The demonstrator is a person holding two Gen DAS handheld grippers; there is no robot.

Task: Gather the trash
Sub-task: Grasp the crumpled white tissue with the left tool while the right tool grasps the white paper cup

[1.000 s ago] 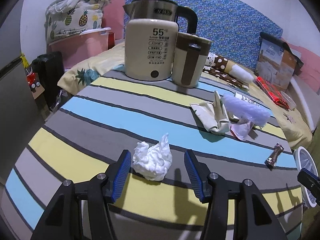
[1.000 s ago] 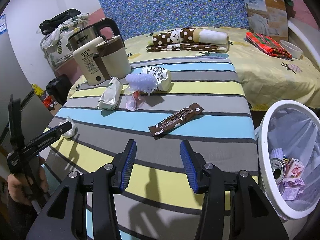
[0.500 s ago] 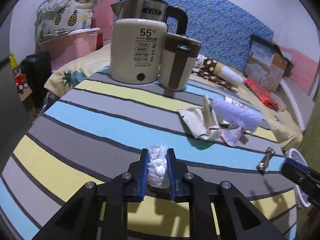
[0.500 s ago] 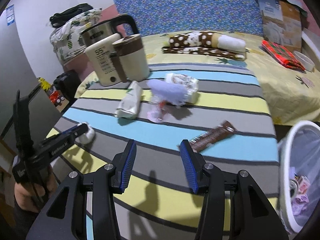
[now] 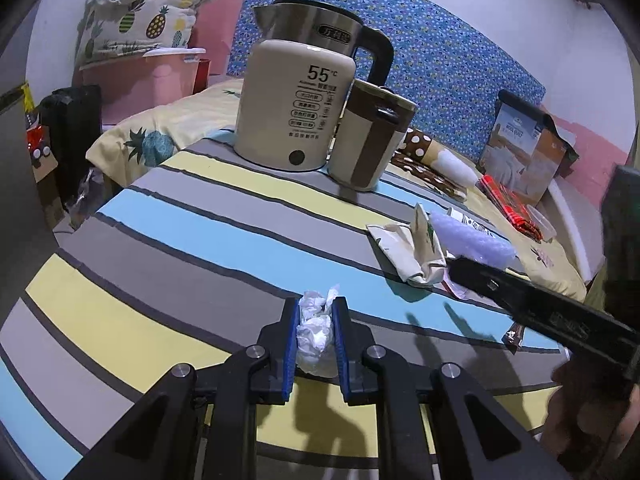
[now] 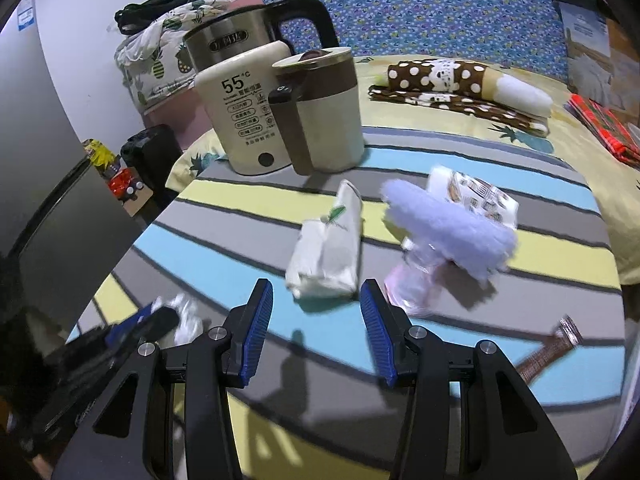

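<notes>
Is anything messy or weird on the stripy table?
Yes. Litter lies scattered across the striped table: a crumpled cream packet, a purple bubble-wrap piece and a brown wrapper near the edge. The left gripper has its jaws shut on a balled-up tissue.

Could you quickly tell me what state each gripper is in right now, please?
Left gripper: shut on the crumpled tissue.
Right gripper: jaws open, nothing held; the flattened carton lies beyond them.

**Colours and patterns on the table**

Striped tablecloth (image 5: 208, 236): grey, blue, yellow, thin dark lines. White tissue (image 5: 316, 330) between blue pads (image 5: 291, 350). Cream kettle (image 5: 294, 120), brown-and-cream mug (image 5: 370, 142). Lilac bubble wrap (image 6: 448, 232). Brown wrapper (image 6: 548, 354). Blue flowered headboard (image 5: 448, 64).
</notes>
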